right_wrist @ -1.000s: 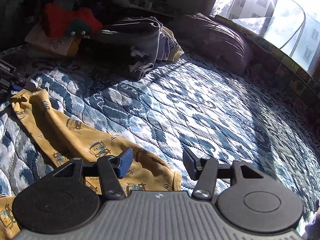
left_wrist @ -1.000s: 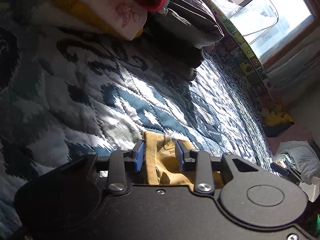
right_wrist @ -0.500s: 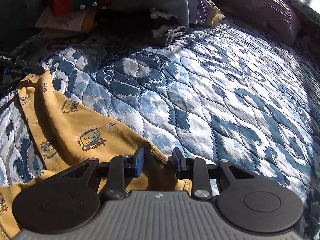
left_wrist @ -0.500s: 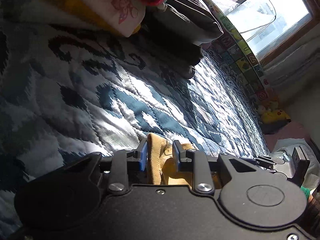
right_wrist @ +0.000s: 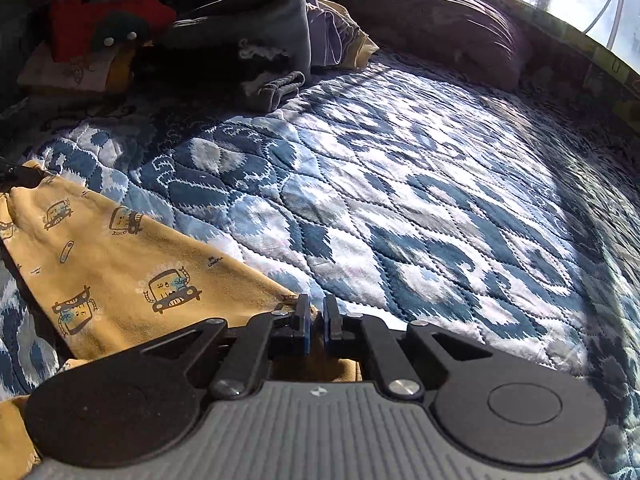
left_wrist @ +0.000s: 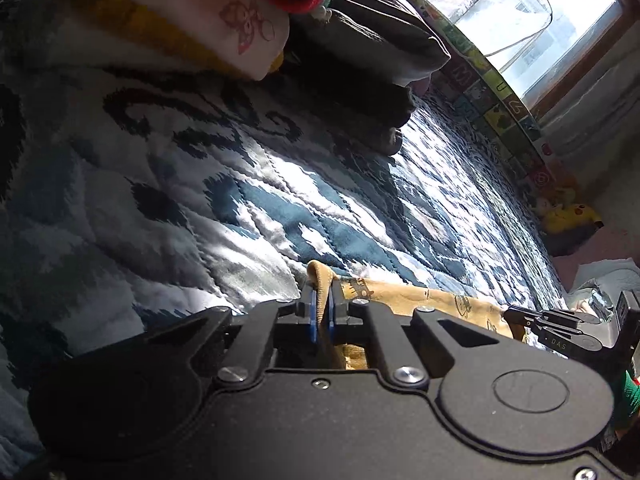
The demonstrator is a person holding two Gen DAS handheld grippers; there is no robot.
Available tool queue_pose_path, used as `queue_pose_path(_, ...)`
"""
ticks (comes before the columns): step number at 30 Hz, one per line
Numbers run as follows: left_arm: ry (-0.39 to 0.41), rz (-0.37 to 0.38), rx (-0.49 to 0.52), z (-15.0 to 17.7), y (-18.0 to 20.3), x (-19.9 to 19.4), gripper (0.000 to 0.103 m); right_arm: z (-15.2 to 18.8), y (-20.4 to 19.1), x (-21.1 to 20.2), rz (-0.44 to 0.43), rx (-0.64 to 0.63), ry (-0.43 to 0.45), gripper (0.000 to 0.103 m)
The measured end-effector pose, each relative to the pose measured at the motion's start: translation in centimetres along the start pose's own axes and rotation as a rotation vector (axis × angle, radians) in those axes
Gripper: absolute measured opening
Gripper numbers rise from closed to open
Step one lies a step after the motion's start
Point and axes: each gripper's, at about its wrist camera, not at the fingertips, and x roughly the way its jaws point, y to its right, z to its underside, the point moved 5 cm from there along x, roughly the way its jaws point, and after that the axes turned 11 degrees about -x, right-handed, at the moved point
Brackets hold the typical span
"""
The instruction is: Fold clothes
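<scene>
Left gripper [left_wrist: 321,307] pinches a folded edge of the yellow printed garment [right_wrist: 120,264]. Right gripper [right_wrist: 316,318] is clamped on the garment's opposite corner. Garment spans between them over the blue quilted bedspread [right_wrist: 380,208]. Clothes pile [right_wrist: 248,40] and pillow [right_wrist: 448,24] sit at the far end. No containers visible.

A home bedroom: a blue-and-white quilted bedspread [right_wrist: 400,200] fills the frame, a dark pillow [right_wrist: 448,28] lies at the top, piled clothes [right_wrist: 248,40] sit upper left, and a sunlit window [left_wrist: 532,24] glows upper right.
</scene>
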Motion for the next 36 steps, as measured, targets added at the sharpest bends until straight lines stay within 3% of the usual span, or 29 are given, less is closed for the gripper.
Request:
queue_pose_path(6, 0.037, -0.033, 0.078, 0.1, 0.6, -0.1, 0.003, -0.1, 0.4, -0.1, 0.045, 0.030, -0.013, 0.009)
queue_pose_path(8, 0.044, -0.071, 0.122, 0.2, 0.9, 0.1, 0.007, 0.0, 0.6, -0.2, 0.079, 0.022, -0.027, 0.017)
queue_pose_path(10, 0.081, -0.118, 0.151, 0.1, 1.0, -0.2, 0.017, -0.1, 0.9, -1.3, 0.128, 0.031, -0.007, 0.031)
queue_pose_path(13, 0.179, -0.164, 0.209, -0.6, 1.4, -1.6, 0.021, -0.4, 1.2, -4.0, 0.188, 0.058, 0.046, 0.032)
queue_pose_path(15, 0.209, -0.100, 0.256, -0.6, 2.3, -2.6, 0.021, -0.6, 0.6, -6.1, 0.188, 0.071, 0.082, 0.033)
queue_pose_path(16, 0.200, -0.044, 0.280, -0.3, 2.9, -2.9, 0.021, -0.5, 0.0, -7.2, 0.188, 0.075, 0.101, 0.037)
queue_pose_path(18, 0.103, 0.067, 0.365, 1.2, 4.3, -2.9, 0.021, -0.1, -1.3, -9.4, 0.176, 0.098, 0.128, 0.042)
queue_pose_path(19, 0.045, 0.058, 0.407, 2.2, 4.5, -2.3, 0.028, 0.3, -2.3, -10.5, 0.165, 0.105, 0.134, 0.044)
queue_pose_path(20, -0.002, -0.028, 0.441, 3.3, 4.4, -1.0, 0.033, 0.8, -3.2, -11.7, 0.154, 0.111, 0.139, 0.044)
queue_pose_path(21, -0.026, -0.095, 0.470, 4.1, 4.2, -0.1, 0.024, 1.4, -4.4, -12.8, 0.159, 0.115, 0.141, 0.045)
queue_pose_path(22, -0.006, -0.108, 0.481, 4.3, 4.3, -0.1, 0.020, 2.1, -5.7, -14.0, 0.164, 0.118, 0.142, 0.045)
queue_pose_path(24, 0.004, -0.030, 0.469, 4.5, 5.5, -1.1, 0.020, 3.4, -8.7, -16.3, 0.155, 0.104, 0.146, 0.046)
queue_pose_path(26, 0.008, 0.088, 0.458, 4.9, 7.0, -2.1, 0.020, 5.1, -12.8, -18.4, 0.132, 0.059, 0.143, 0.054)
queue_pose_path(29, -0.036, 0.185, 0.473, 6.8, 9.0, -2.3, 0.021, 8.4, -17.6, -21.0, 0.130, 0.086, 0.129, 0.061)
queue_pose_path(32, -0.094, 0.239, 0.488, 9.1, 11.1, -2.0, 0.024, 12.8, -19.9, -23.8, 0.172, 0.234, 0.133, 0.061)
queue_pose_path(36, -0.167, 0.306, 0.508, 12.5, 14.4, -1.5, 0.024, 18.3, -18.5, -26.5, 0.258, 0.517, 0.157, 0.060)
